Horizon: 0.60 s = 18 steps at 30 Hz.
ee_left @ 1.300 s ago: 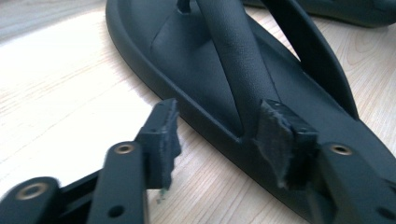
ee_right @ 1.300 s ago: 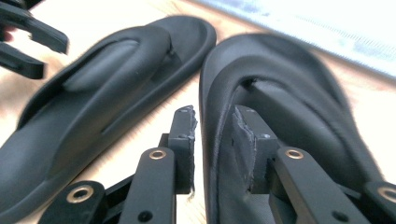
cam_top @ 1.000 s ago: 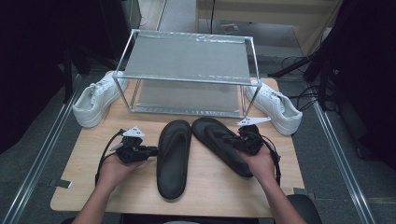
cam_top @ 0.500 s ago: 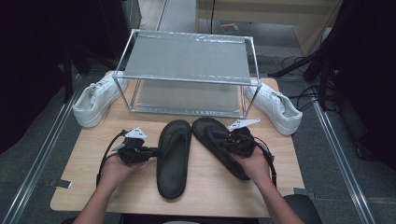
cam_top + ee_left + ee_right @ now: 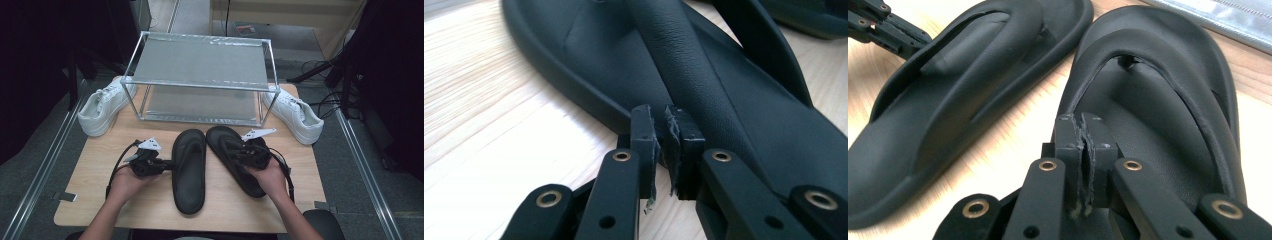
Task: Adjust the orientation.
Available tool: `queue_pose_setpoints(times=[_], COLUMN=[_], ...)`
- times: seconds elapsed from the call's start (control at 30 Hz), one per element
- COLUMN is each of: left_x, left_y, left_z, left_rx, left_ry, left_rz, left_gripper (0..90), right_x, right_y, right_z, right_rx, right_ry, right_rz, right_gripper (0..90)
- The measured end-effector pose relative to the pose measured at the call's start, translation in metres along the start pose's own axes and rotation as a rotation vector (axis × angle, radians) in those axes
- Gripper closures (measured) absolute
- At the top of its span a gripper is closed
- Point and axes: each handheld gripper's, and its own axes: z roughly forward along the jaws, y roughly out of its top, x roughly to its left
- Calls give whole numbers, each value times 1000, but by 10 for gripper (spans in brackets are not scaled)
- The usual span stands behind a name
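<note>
the right claw (image 5: 248, 150), pressed together with nothing clearly pinched, has slid inward over the right flip-flop (image 5: 235, 159) on the bench (image 5: 100, 200), likely readying a grab. the left claw (image 5: 167, 163), nearly pressed together, rests at the left flip-flop's (image 5: 189, 170) edge, unmoved. beyond, the metal rack (image 5: 200, 75) holds nothing, a white sneaker (image 5: 102, 105) beside each end.

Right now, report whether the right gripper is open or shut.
Shut: the right gripper has its jaws pressed together over the right flip-flop, with no strap visibly between them.
</note>
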Motion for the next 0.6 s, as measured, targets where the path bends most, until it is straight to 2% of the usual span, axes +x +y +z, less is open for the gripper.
queue_pose_setpoints(times=[0.23,0.6], left_x=[-11,-23], left_y=[6,10], left_z=[9,17], left_rx=[17,32], left_ry=[-38,-81], left_rz=[38,71], left_gripper=[823,803], right_x=[3,2], right_y=[-2,-4], right_z=[2,2], right_rx=[2,-12], right_ry=[0,4], right_rz=[-7,15], right_gripper=[868,850])
